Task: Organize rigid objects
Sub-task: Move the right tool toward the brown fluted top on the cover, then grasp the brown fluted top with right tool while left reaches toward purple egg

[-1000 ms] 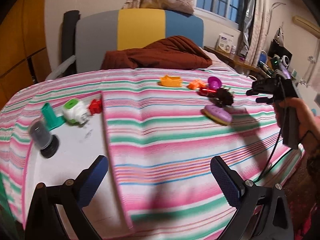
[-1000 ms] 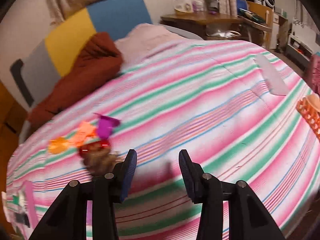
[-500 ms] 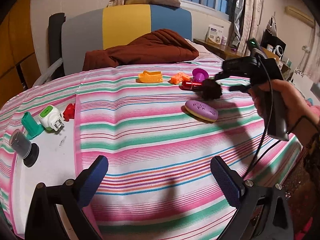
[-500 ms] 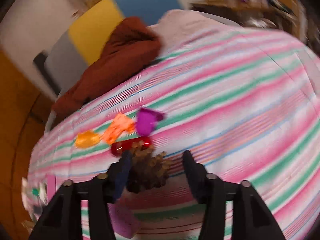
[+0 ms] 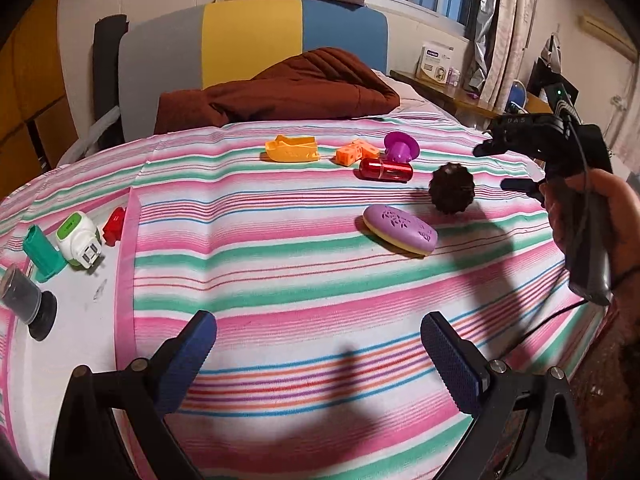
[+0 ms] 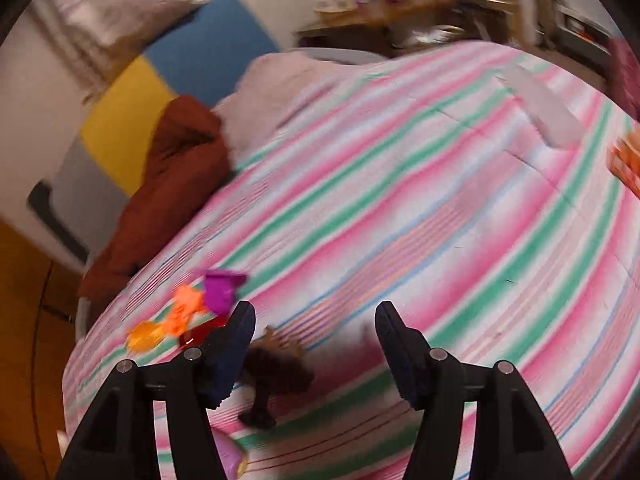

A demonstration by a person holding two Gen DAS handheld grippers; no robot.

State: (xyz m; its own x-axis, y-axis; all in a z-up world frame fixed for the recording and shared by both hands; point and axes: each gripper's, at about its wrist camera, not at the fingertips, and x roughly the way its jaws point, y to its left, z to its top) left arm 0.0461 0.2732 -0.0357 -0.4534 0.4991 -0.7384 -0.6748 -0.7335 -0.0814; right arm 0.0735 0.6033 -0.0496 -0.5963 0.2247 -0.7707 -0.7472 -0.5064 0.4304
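On the striped bedspread (image 5: 280, 272) lie an orange boat toy (image 5: 293, 149), orange dice (image 5: 355, 153), a purple cup-shaped toy (image 5: 401, 148), a red capsule (image 5: 385, 169), a dark spiky ball (image 5: 452, 193) and a purple-and-yellow soap-like oval (image 5: 400, 229). My right gripper (image 5: 508, 166) is open just right of the ball; in its own blurred view (image 6: 316, 320) the ball (image 6: 280, 368) sits low between the fingers. My left gripper (image 5: 320, 340) is open and empty over the near bedspread.
A white board (image 5: 72, 320) at the left holds a green piece (image 5: 40, 254), a white-green plug (image 5: 78, 240), a red piece (image 5: 115, 226) and a dark cylinder (image 5: 26, 300). A brown blanket (image 5: 288, 88) lies at the headboard. An orange basket (image 6: 626, 160) is at right.
My right gripper has opened and drawn back to the right; the spiky ball now rests free on the bedspread. The left view has shifted slightly.
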